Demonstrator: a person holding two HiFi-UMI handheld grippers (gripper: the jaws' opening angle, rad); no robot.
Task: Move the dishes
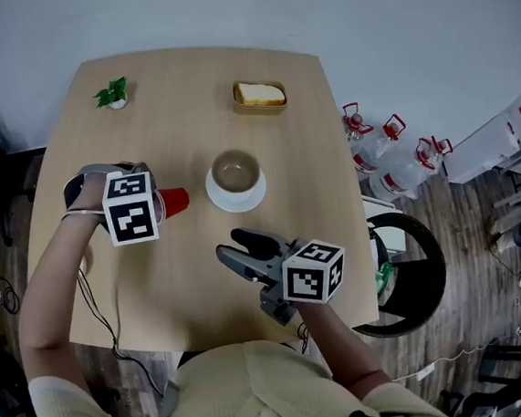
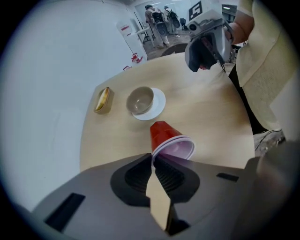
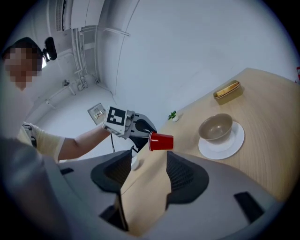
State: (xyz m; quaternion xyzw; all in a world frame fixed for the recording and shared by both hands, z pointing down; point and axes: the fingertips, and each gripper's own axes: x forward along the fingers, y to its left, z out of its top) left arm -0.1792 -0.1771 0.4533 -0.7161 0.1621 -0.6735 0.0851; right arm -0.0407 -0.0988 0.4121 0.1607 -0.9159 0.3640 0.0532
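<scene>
Red cup [image 2: 165, 135] clamped at its rim by the left gripper [image 2: 153, 158]

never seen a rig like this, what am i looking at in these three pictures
No robot: a person holds a two-jaw gripper in each hand; the patterned cubes belong to them. One picture comes from a camera on the person's head, looking down; the others from a camera on each gripper. On the light wooden table are a beige bowl on a white plate, a small tray holding a yellowish slice, and a tiny green potted plant. The left gripper pinches the rim of a red plastic cup, tipped sideways. The right gripper is open and empty.
</scene>
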